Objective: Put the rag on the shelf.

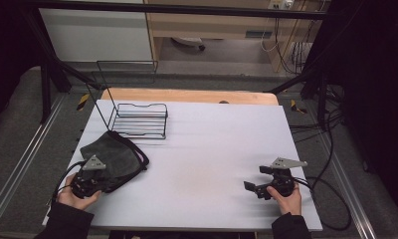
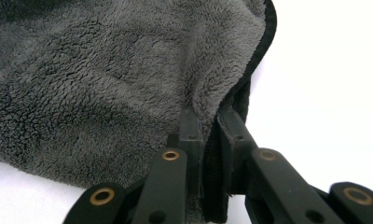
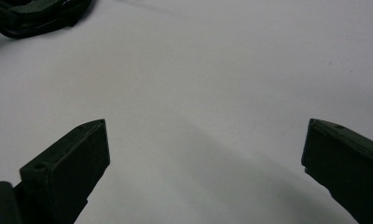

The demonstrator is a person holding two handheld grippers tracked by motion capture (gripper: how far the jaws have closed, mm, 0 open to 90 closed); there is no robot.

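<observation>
A dark grey fleece cloth (image 1: pixel 112 157) with a black trimmed edge lies crumpled on the left of the white table (image 1: pixel 207 144). My left gripper (image 1: pixel 95 180) sits at the cloth's near edge. In the left gripper view its jaws (image 2: pixel 210 115) are shut on a fold of the cloth (image 2: pixel 105 79) at the trimmed border. My right gripper (image 1: pixel 255 178) rests low over the table's right front, held in a hand, jaws spread wide. In the right gripper view that gripper (image 3: pixel 205 126) has only bare table between its jaws, and the cloth (image 3: pixel 35 16) lies far off at the top left.
A black wire rack (image 1: pixel 137 119) stands at the back left of the table, just behind the cloth. Cables (image 1: pixel 331 194) trail off the right edge. A wooden strip (image 1: pixel 187 94) runs along the far edge.
</observation>
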